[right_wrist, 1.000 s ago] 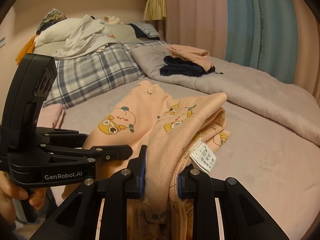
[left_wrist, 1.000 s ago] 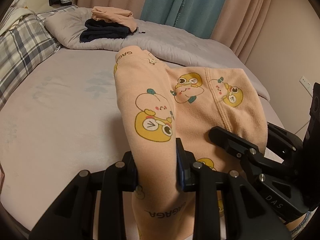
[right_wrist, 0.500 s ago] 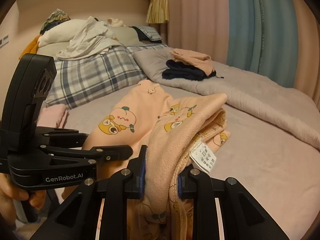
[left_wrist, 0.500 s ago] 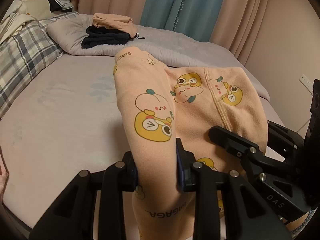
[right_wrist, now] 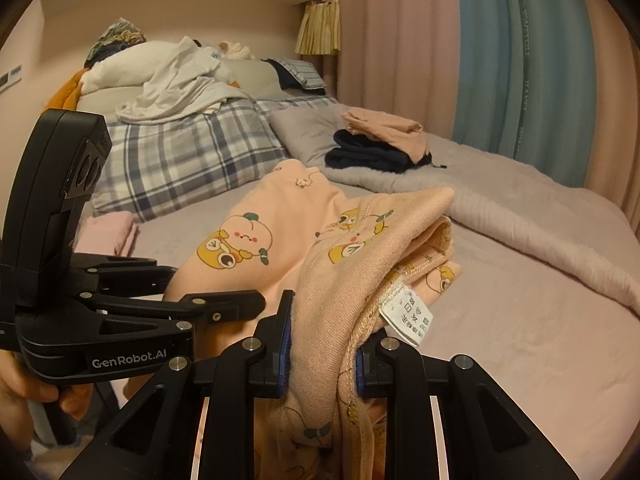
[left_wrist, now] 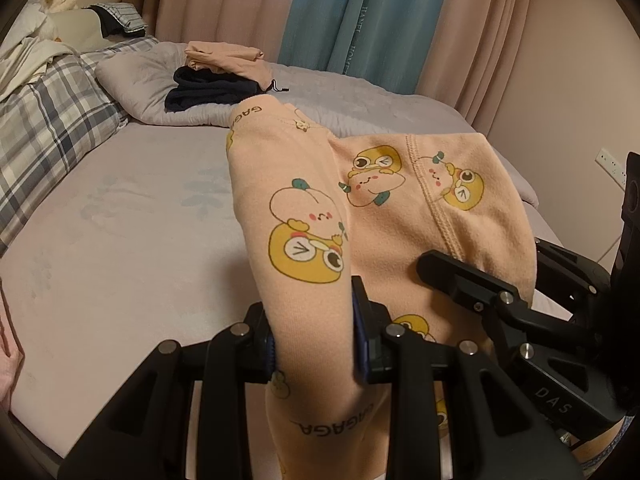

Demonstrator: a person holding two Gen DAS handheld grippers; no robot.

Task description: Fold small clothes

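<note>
In both hand-held grippers: peach garment.

The bed bears the peach garment, a grey quilt and a plaid pillow.

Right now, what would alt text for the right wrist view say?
The right gripper pinches a bunched peach cartoon-print garment over a pink bed; the left gripper holds it alongside. Folded clothes sit behind.
</note>
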